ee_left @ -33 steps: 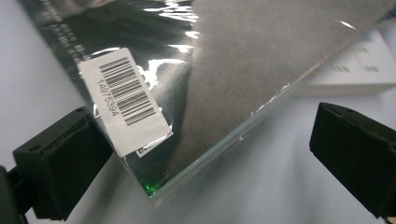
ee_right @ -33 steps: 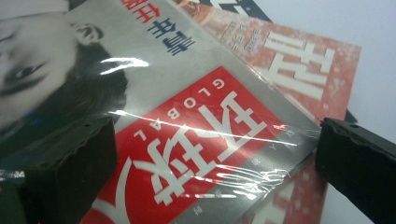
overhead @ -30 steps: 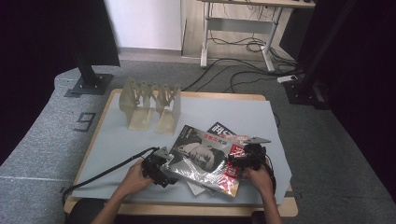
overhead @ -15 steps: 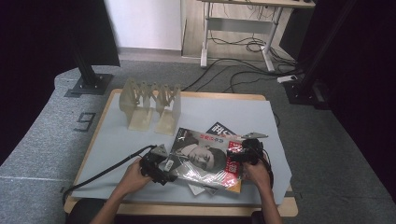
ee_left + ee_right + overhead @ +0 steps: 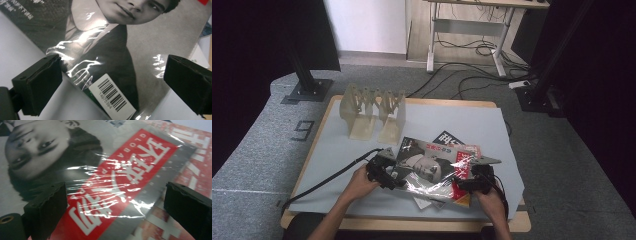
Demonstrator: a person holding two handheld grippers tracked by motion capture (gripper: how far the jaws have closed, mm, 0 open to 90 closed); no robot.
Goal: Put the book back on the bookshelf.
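A plastic-wrapped magazine [image 5: 428,167] with a grey portrait cover and red title band lies on top of a small pile near the table's front edge. My left gripper [image 5: 388,176] sits at its left edge, jaws wide open over the barcode corner [image 5: 115,98]. At the magazine's right edge my right gripper [image 5: 468,181] is also open, its jaws straddling the red title band [image 5: 117,190]. Neither gripper holds anything. Another red magazine [image 5: 197,157] lies underneath at the right.
A pale slotted rack [image 5: 373,112] stands at the table's back left. The grey mat [image 5: 472,125] covers the wooden table [image 5: 422,224]. A black magazine [image 5: 447,137] pokes out behind the pile. The left gripper's cable [image 5: 327,177] trails off the front left.
Both hands and the top magazine have shifted slightly toward the table's front edge. Both grippers' jaws stand open around its edges now.
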